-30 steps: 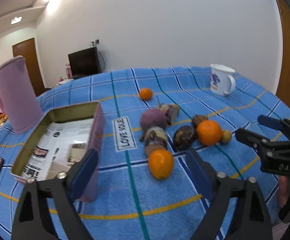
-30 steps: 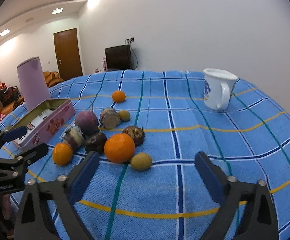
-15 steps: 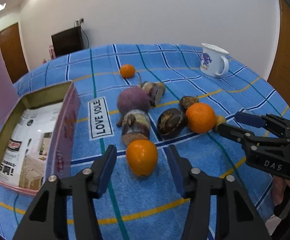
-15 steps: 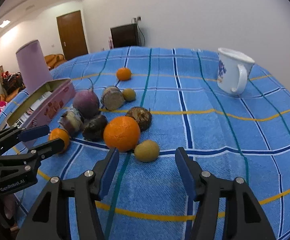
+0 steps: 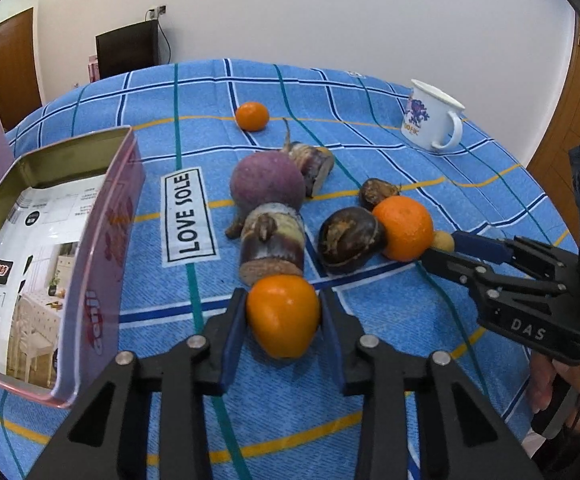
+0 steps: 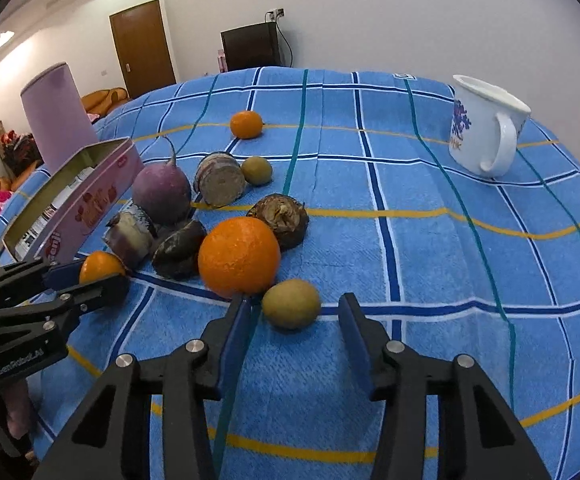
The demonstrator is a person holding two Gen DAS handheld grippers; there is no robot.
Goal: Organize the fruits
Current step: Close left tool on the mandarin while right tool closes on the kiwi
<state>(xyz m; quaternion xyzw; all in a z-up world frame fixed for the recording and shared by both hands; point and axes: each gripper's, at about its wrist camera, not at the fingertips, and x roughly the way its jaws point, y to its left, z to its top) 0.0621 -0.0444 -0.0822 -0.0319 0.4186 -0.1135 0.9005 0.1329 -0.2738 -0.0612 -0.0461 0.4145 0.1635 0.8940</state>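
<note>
L gripper (image 5: pixel 283 322) pinched small round orange tangerine (image 5: pixel 283 316) for open pink metal tin (image 5: pixel 101 216); R gripper (image 6: pixel 292 316), jaws just closing, straddled small olive-green round fruit (image 6: pixel 291 309), not yet gripped.

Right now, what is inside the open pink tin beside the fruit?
The pink tin holds only a printed leaflet lying flat on its floor; no fruit shows in it. The near wall hides a strip of the floor, and whatever lies under the leaflet is covered.
</note>
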